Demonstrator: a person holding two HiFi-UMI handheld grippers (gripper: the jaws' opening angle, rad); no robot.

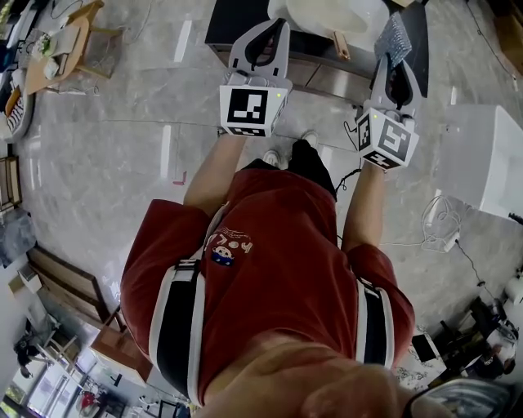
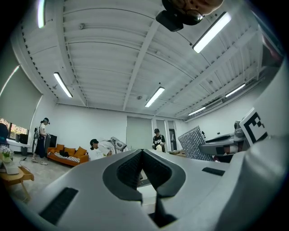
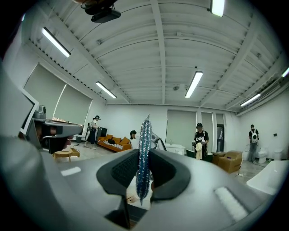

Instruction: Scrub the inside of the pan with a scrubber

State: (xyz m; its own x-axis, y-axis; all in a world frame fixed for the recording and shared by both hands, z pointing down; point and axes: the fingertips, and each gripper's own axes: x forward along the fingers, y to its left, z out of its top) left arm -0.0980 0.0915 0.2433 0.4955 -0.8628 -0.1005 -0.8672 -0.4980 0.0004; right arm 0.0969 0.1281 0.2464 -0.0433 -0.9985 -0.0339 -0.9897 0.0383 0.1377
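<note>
A cream pan (image 1: 327, 15) with a wooden handle (image 1: 341, 44) rests on a dark table (image 1: 237, 20) at the top of the head view. Both grippers are held up in front of the person, above the table's near edge. My left gripper (image 1: 274, 24) is shut with nothing between its jaws; its own view shows the closed pads (image 2: 131, 169) aimed across the room. My right gripper (image 1: 395, 65) is shut on a glittery blue-grey scrubber (image 1: 393, 37), which stands upright between the jaws (image 3: 144, 153). The scrubber (image 2: 194, 143) also shows at the right of the left gripper view. Neither gripper view shows the pan.
A white box (image 1: 490, 155) stands on the floor at the right, with cables (image 1: 441, 224) beside it. Wooden furniture (image 1: 65, 41) is at the upper left. Several people stand in the room, near an orange sofa (image 2: 63, 155) and cardboard boxes (image 3: 228, 160).
</note>
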